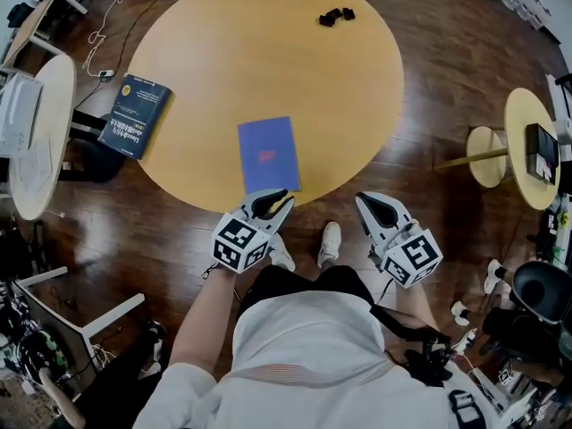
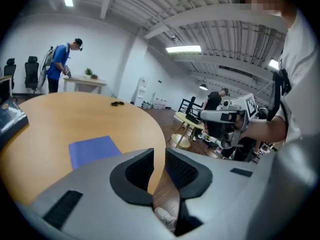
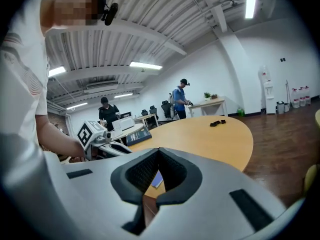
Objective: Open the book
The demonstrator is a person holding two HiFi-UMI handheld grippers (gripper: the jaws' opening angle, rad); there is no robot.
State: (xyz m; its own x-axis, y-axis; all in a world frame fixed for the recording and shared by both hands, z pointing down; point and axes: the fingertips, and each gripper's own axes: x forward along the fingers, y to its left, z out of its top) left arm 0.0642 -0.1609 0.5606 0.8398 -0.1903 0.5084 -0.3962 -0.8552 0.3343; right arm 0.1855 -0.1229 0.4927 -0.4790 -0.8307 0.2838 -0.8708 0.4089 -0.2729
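Observation:
A thin blue book (image 1: 268,153) lies closed and flat on the round wooden table (image 1: 268,52), close to its near edge. My left gripper (image 1: 275,198) hovers just off that edge, its tips over the book's near end. Its jaws stand a narrow gap apart with nothing between them. In the left gripper view the gripper (image 2: 159,156) has the blue book (image 2: 92,149) ahead to the left. My right gripper (image 1: 368,202) hangs over the floor to the right of the book. Its tips (image 3: 159,154) meet and hold nothing; a sliver of the book (image 3: 157,180) shows below them.
A thicker dark blue book (image 1: 134,114) overhangs the table's left edge. Small black objects (image 1: 336,15) lie at the far side. A white side table (image 1: 36,132) stands left and small round yellow tables (image 1: 527,141) right. The person's shoes (image 1: 329,242) are below the table edge. People stand in the background.

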